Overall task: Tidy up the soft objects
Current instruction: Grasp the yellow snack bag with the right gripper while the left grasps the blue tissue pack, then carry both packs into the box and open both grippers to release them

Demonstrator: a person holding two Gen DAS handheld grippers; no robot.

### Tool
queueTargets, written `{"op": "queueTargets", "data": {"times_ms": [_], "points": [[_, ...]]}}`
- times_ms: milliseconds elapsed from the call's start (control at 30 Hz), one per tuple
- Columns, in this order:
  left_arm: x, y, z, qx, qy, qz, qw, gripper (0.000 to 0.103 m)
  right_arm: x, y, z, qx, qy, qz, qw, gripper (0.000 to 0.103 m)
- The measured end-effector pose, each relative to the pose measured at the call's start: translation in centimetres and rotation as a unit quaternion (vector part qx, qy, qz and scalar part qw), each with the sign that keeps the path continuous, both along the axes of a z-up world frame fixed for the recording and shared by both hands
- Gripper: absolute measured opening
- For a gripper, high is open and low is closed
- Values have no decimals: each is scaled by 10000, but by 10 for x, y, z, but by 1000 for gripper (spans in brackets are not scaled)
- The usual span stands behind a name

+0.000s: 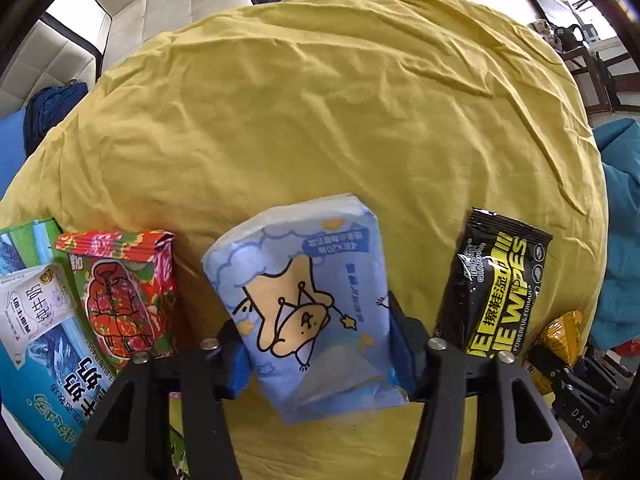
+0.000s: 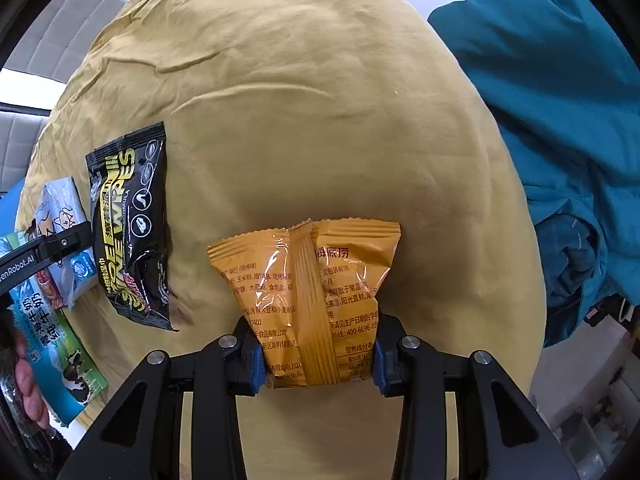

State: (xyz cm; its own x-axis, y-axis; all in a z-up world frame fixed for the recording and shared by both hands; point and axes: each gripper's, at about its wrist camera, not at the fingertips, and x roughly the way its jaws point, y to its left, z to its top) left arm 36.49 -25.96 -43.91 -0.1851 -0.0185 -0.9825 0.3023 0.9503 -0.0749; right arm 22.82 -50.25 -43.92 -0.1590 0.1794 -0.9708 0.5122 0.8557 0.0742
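Across a wrinkled yellow sheet spread over a soft, rounded surface, several packets lie in a row. Left claw is closed around a pale blue tissue pack printed with a cartoon bear, its blue pads pressing both sides. Just left of it stands a red floral packet, leaning on a blue-green milk carton pack. To the right a glossy black wipes sachet with yellow lettering lies flat, apart from the tissue pack.

Right claw pinches a crinkly orange snack bag with serrated ends, its back seam facing up. Only this view shows the whole bag; from the left wrist just a shiny corner of it appears beyond the sachet. It also shows a heap of teal fabric crowding the sheet's right edge. The wipes sachet sits well left of the bag, with the tissue pack in the other claw beyond it.
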Motion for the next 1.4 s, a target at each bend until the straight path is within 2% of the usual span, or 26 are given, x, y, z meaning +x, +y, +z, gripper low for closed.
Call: {"op": "queueTargets", "data": {"times_ms": [300,400,567,767,900,1200,1400], "points": [[-26,-1,46,-193,-387,-123,9990,47,1,14,30,2,-199,227,9995,39],[-34,4,65,-289,-537,-156,9980,47,1,21,47,13,-358,316,9989,39],[-70,18,101,-510,-757,-199,9956,46,-3,39,86,87,-708,520,9961,39],[-92,34,139,-691,-992,-232,9924,44,-4,87,116,160,-1004,848,9912,38],[-94,51,166,-870,-1175,-160,9891,44,-4,122,143,199,-1192,1010,9875,38],[-95,122,218,-1037,-1674,74,9804,44,4,209,190,206,-1602,1499,9754,38],[-80,200,247,-1091,-1896,432,9748,44,17,283,204,397,-1769,1799,9668,38]]}}
